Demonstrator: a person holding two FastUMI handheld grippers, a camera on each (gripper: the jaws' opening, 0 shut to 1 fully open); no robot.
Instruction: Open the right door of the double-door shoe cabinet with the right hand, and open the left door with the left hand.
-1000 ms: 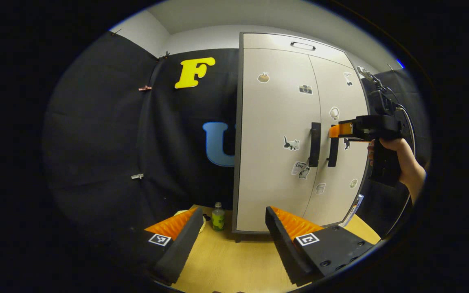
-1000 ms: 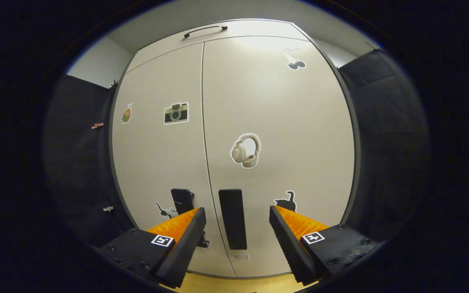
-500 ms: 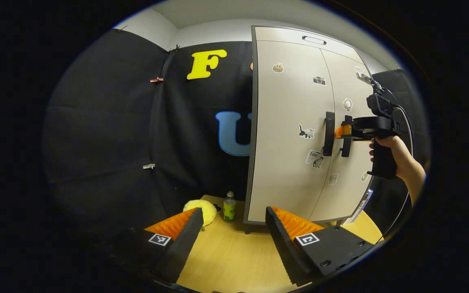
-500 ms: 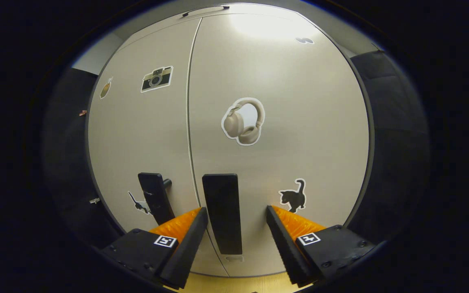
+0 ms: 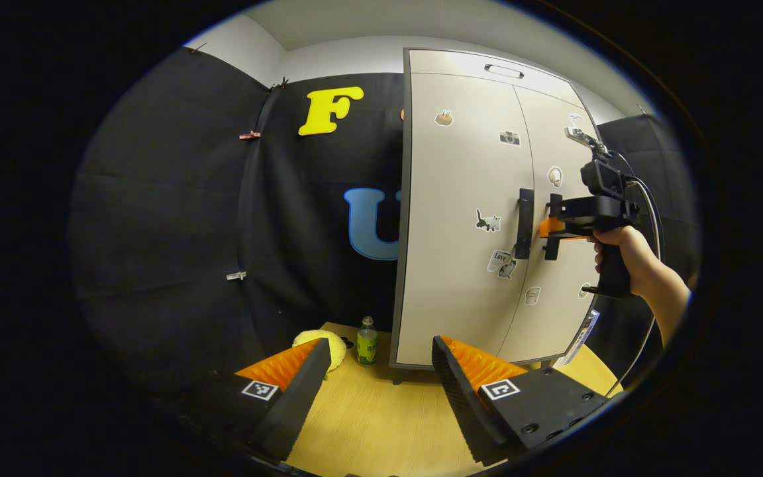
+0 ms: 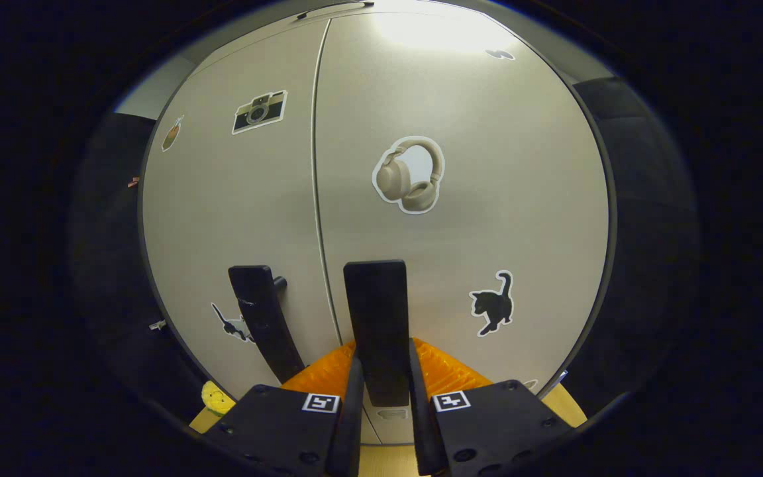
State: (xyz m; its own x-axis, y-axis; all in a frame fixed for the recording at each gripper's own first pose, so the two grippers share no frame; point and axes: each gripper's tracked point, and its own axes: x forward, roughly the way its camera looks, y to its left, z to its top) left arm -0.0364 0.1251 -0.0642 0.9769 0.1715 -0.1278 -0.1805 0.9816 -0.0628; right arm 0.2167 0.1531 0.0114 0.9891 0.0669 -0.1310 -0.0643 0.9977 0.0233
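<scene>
The beige shoe cabinet stands on the table with its left door (image 5: pixel 461 185) and right door (image 5: pixel 563 311) both closed. In the right gripper view, my right gripper (image 6: pixel 381 374) is shut on the right door's black vertical handle (image 6: pixel 376 311). The left door's handle (image 6: pixel 261 318) is just to its left. In the left gripper view, a hand holds the right gripper (image 5: pixel 549 229) against the right handle (image 5: pixel 550 253), beside the left handle (image 5: pixel 524 223). My left gripper (image 5: pixel 379 344) is open, low over the table and well short of the cabinet.
A small green bottle (image 5: pixel 367 341) and a yellow plush toy (image 5: pixel 318 344) sit on the wooden table (image 5: pixel 381 424) left of the cabinet's foot. A cable hangs from the right gripper down the cabinet's right side. The cabinet top has a drawer-style handle (image 5: pixel 504 71).
My right gripper moved in toward the right door's handle and shut on it. The left gripper shifted slightly and stayed open. Both doors stayed closed.
</scene>
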